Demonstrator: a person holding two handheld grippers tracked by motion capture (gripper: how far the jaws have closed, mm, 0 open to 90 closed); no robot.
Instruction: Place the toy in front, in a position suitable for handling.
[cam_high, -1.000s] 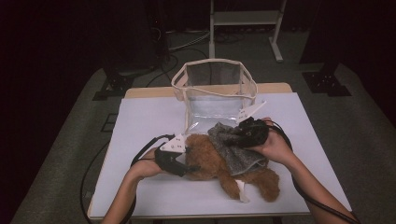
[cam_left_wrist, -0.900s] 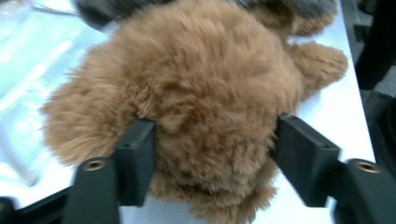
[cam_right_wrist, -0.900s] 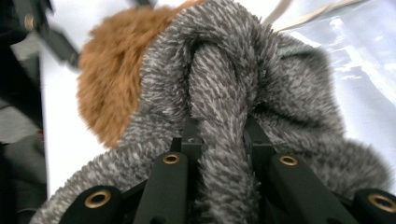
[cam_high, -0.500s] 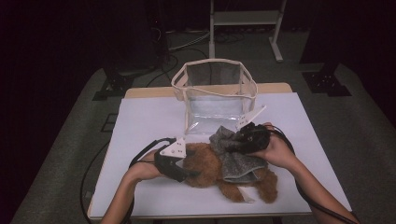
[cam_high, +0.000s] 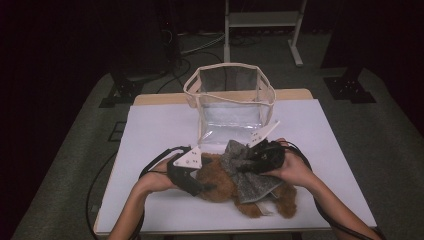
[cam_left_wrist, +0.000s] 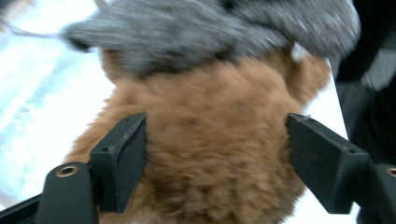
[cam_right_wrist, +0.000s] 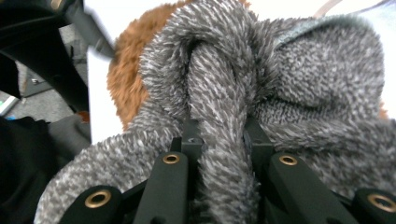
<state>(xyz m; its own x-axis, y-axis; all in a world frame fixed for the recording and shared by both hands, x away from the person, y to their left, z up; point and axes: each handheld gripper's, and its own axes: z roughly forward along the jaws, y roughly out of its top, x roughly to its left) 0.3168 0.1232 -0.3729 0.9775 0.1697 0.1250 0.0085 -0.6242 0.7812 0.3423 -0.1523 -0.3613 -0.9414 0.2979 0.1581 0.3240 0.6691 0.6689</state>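
On the white table, seen from the high view, the shaggy brown plush toy lies lengthwise left to right, the left gripper at its left end and the right gripper above its middle, nearer the clear plastic box. In the left gripper view, the jaws have just been opening and stand apart either side of the brown fur, not pressing. In the right gripper view, the jaws pinch a fold of the grey knitted garment.
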